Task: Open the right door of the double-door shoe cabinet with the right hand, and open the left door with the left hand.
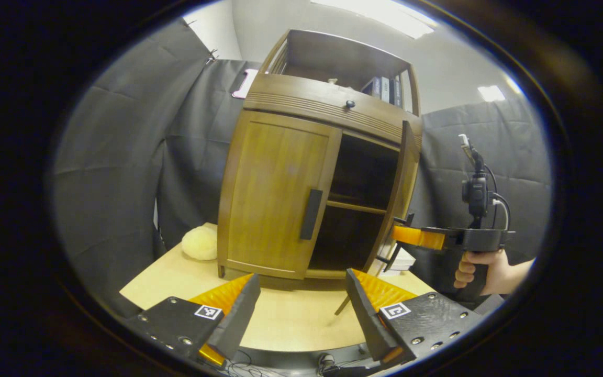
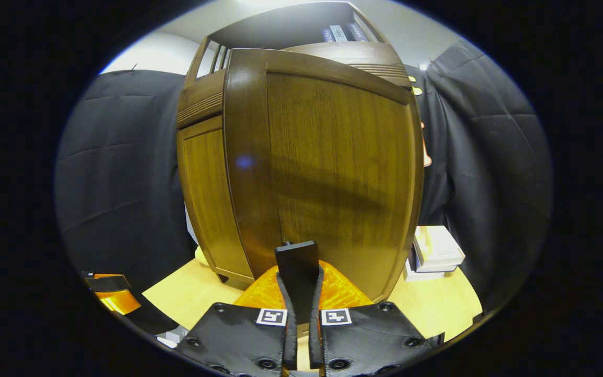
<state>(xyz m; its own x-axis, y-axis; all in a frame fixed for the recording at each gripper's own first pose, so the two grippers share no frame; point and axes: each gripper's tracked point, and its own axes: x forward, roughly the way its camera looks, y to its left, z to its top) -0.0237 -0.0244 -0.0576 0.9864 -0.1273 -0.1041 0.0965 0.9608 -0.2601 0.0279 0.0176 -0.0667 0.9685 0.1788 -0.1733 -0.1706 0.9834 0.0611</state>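
**Ana:** On the pale table (image 1: 291,319) in the left gripper view stands the shoe cabinet (image 1: 317,173), filling the middle. Where are its doors?

**Ben:** At nine o'clock of the cabinet front the left door (image 1: 272,193) is closed flat, its dark handle (image 1: 311,214) at its right edge. At three o'clock the right door (image 1: 398,193) is swung out edge-on, showing the dark inside with a shelf (image 1: 356,207).

**Ana:** And the left gripper (image 1: 301,309)?

**Ben:** At six o'clock, its fingers spread wide apart, nothing between them, short of the cabinet. At four o'clock a hand (image 1: 482,272) holds the right gripper (image 1: 401,234), whose tip meets the open door's edge. A fluffy pale-yellow thing (image 1: 200,243) lies at eight o'clock beside the cabinet.

**Ana:** Right gripper view?

**Ben:** The right door (image 2: 333,173) fills the centre, close up. At six o'clock the right gripper (image 2: 301,293) is pinched tight on the door's dark handle (image 2: 297,264), both fingers pressing its sides. The left door (image 2: 207,199) sits at nine o'clock, closed. The left gripper (image 2: 110,293) shows at eight o'clock; white boxes (image 2: 435,251) are stacked at four o'clock.
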